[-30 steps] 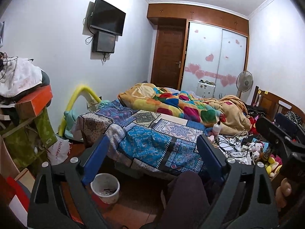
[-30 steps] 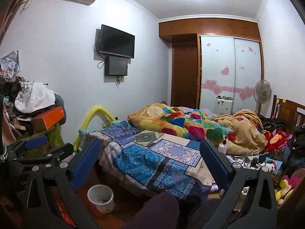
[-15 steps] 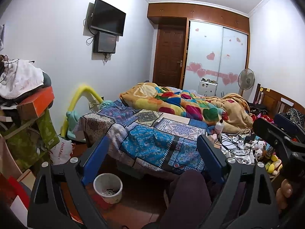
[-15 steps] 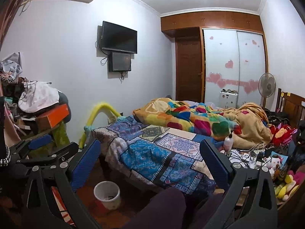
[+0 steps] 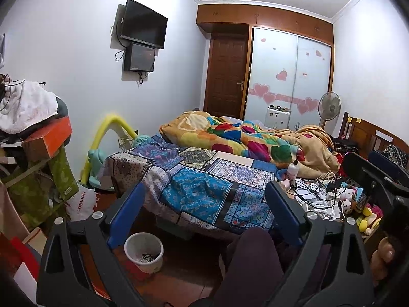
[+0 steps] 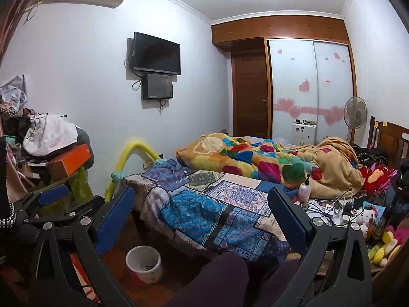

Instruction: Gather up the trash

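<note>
A small white waste bin [image 5: 144,252] stands on the reddish floor by the foot of the bed, with some scraps inside; it also shows low in the right wrist view [image 6: 144,260]. My left gripper [image 5: 204,204] is open, its blue-padded fingers wide apart and empty, held above the floor facing the bed. My right gripper [image 6: 202,207] is open and empty too. The left gripper [image 6: 55,195] appears at the left of the right wrist view, and the right gripper [image 5: 381,168] at the right edge of the left wrist view. No piece of trash is between any fingers.
A bed [image 5: 204,179] with a patchwork cover and a bright blanket [image 5: 250,143] fills the middle. Cables, a white bottle [image 6: 304,190] and toys [image 6: 368,217] crowd the right side. A cluttered pile with an orange box [image 5: 47,140] stands left. A person's dark-clad knee [image 5: 250,261] is in front.
Both views have drifted slightly, so the bed and bin sit a little further right and lower. Both grippers stayed open and empty.
</note>
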### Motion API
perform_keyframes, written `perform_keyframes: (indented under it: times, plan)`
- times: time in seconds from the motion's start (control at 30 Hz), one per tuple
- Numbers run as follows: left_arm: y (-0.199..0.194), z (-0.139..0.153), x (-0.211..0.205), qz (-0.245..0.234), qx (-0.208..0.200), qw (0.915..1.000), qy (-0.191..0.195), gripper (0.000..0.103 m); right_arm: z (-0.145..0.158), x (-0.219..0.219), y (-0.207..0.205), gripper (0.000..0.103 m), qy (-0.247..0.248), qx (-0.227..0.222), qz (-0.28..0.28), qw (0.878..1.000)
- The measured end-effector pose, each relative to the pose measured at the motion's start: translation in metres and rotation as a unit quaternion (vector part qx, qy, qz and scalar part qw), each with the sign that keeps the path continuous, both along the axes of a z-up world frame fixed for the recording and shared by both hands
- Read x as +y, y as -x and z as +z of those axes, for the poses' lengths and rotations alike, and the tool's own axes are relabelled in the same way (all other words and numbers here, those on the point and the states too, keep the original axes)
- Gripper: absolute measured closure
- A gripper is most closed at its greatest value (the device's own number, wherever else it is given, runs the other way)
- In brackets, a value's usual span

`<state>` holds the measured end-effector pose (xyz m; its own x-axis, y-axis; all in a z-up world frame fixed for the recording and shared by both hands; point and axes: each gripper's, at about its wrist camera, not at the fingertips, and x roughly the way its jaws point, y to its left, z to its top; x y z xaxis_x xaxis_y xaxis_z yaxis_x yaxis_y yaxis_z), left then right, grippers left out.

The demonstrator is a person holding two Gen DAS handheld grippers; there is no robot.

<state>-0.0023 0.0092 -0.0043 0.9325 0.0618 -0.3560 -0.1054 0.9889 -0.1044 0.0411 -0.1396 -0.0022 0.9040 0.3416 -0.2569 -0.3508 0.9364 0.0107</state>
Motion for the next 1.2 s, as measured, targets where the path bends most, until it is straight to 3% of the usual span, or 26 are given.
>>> perform_keyframes:
  times: [1.2]
  plan:
    - [0.0044,0.0037,0.0002,0.007,-0.016,0.9998,0.004,0.002,0.0054,0.0046,0.0034,0.000,0.001,-0.004,-0.007,1.000]
